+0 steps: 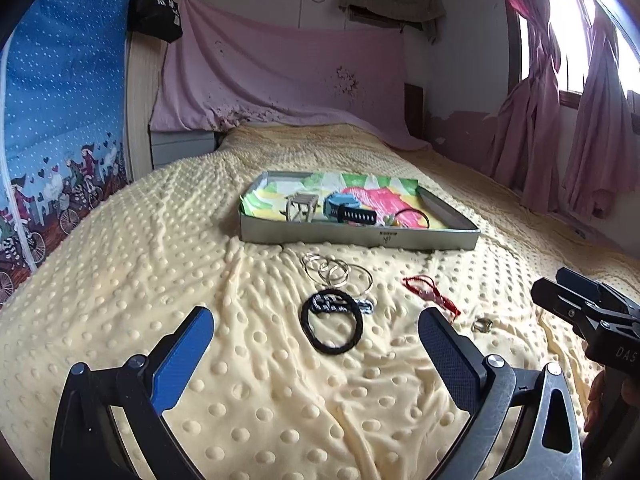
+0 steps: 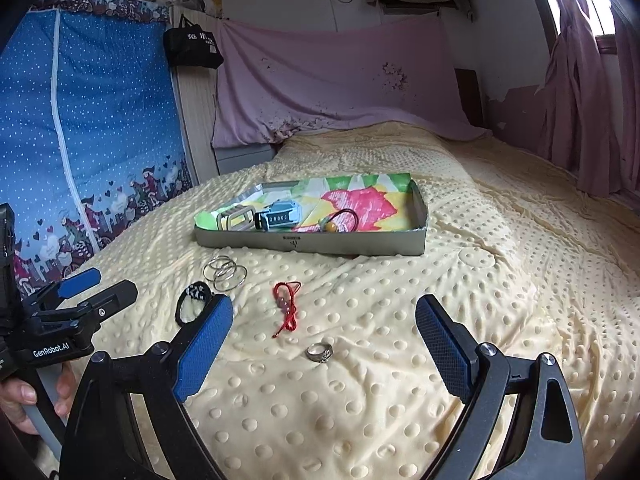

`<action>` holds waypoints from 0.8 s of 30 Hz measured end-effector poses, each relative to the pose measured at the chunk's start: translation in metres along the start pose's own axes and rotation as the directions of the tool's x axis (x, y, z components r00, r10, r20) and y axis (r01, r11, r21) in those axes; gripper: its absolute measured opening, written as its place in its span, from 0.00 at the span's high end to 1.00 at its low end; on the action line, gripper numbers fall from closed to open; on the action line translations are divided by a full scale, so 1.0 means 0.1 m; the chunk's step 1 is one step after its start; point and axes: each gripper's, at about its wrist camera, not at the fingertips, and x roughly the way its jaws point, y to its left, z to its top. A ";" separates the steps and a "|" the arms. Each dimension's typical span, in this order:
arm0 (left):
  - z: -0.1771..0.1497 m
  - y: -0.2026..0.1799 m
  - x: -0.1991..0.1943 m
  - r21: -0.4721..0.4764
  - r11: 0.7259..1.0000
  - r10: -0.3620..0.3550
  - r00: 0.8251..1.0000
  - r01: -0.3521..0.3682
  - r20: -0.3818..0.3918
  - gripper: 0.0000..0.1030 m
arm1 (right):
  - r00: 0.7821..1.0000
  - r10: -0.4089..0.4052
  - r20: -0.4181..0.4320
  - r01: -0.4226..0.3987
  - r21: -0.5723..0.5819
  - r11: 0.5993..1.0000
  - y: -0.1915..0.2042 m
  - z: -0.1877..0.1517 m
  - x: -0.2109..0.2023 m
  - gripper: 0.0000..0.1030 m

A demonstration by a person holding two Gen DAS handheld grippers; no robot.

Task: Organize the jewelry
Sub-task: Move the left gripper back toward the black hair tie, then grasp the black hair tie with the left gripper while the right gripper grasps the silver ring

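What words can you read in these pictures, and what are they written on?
"GenRobot.AI": on the left gripper body.
"DAS": on the right gripper body, cut off by the picture edge.
Black bag: white print, too blurred to read.
Tray front wall: small dark mark, too small to read.

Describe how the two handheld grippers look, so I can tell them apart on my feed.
Both match: left gripper and right gripper have black angular frames, silver pivot screws and textured blue pads on the fingers. The left body reads "GenRobot.AI" in white; bare hands grip the handles.
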 end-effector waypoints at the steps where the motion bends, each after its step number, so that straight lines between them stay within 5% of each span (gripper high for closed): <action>1: -0.01 0.01 0.03 -0.003 1.000 -0.012 1.000 0.012 -0.016 0.00 | 1.000 0.003 -0.012 -0.003 -0.001 1.000 0.00 0.00 0.02 0.13; 9: -0.05 0.07 0.24 -0.031 0.997 -0.071 0.993 0.068 -0.097 0.01 | 0.996 0.031 -0.090 -0.029 0.024 0.999 -0.03 -0.07 0.22 0.13; 13: -0.06 0.07 0.33 -0.035 0.995 -0.095 0.988 0.091 -0.123 0.10 | 0.993 0.038 -0.115 -0.035 0.029 0.999 -0.03 -0.11 0.29 0.14; 19: -0.08 0.06 0.56 -0.054 0.988 -0.155 0.967 0.147 -0.201 0.30 | 0.984 0.048 -0.169 -0.045 0.026 0.999 -0.02 -0.14 0.44 0.36; 24: -0.10 0.06 0.70 -0.083 0.980 -0.194 0.950 0.179 -0.243 0.36 | 0.976 0.057 -0.210 -0.052 0.028 0.998 -0.01 -0.17 0.58 0.50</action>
